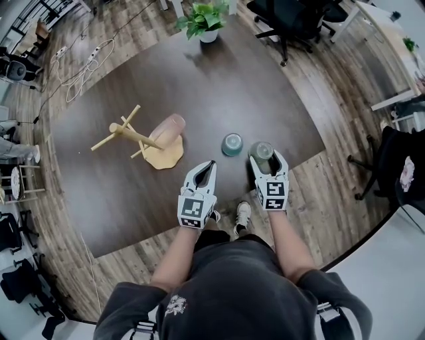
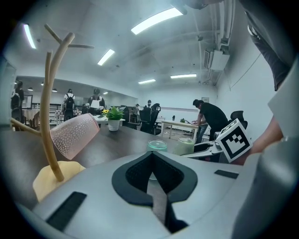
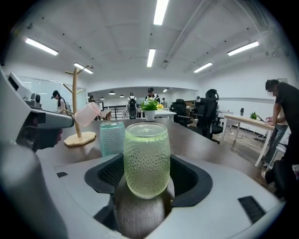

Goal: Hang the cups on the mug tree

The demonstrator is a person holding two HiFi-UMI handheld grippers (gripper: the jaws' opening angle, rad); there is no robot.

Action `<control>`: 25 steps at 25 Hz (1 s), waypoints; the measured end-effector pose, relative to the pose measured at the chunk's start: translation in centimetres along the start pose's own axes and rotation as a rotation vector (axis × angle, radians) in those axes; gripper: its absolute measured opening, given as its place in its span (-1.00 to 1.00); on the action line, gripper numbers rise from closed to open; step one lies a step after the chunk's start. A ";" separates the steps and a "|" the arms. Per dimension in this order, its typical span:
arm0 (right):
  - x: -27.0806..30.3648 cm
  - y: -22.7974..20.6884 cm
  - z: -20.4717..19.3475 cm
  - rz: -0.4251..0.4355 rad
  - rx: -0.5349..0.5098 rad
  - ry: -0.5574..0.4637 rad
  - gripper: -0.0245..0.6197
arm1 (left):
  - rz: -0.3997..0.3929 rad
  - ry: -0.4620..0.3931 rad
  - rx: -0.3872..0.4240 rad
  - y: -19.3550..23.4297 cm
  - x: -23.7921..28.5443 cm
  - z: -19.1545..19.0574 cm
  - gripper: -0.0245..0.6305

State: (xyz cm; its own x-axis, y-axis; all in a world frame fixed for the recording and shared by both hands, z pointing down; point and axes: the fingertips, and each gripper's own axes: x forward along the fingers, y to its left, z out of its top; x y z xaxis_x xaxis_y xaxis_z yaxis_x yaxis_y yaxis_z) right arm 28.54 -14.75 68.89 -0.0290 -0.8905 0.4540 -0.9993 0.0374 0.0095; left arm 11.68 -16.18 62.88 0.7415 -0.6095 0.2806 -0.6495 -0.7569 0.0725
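Note:
A wooden mug tree stands on its pale base at the table's left, with a pink cup hung on one branch. On the table stand a teal cup and a green cup, side by side. My right gripper straddles the green cup, which rests on the table with a sliver of room at each pad, so the gripper is open. My left gripper is shut with nothing in it, left of the teal cup and right of the tree.
The dark table carries a potted plant at its far edge. Office chairs stand beyond it, and cables lie on the wooden floor to the left. My shoes sit just below the table's near edge.

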 end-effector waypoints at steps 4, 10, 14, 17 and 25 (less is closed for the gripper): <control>-1.1 0.3 1.0 0.007 -0.007 -0.044 0.08 | 0.002 -0.003 -0.025 0.0 -0.5 -0.5 -0.93; -3.2 1.5 3.8 0.049 -0.008 -0.103 0.08 | 0.023 -0.014 -0.023 0.3 -2.0 -0.1 -0.93; -4.7 3.4 6.9 0.108 -0.016 -0.167 0.08 | 0.051 -0.027 -0.011 0.8 -3.0 0.4 -0.93; -5.4 4.8 9.5 0.155 -0.004 -0.220 0.08 | 0.080 -0.034 -0.013 1.5 -3.7 0.7 -0.93; -4.4 11.0 15.2 0.325 0.053 -0.302 0.08 | 0.157 -0.086 -0.001 5.1 -6.6 2.7 -0.93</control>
State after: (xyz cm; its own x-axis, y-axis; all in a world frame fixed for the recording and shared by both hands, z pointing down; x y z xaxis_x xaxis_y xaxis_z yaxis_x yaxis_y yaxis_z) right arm 17.32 -17.33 53.43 -0.3403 -0.9290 0.1452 -0.9366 0.3211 -0.1405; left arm 3.91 -16.68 58.84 0.6427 -0.7379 0.2060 -0.7585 -0.6508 0.0355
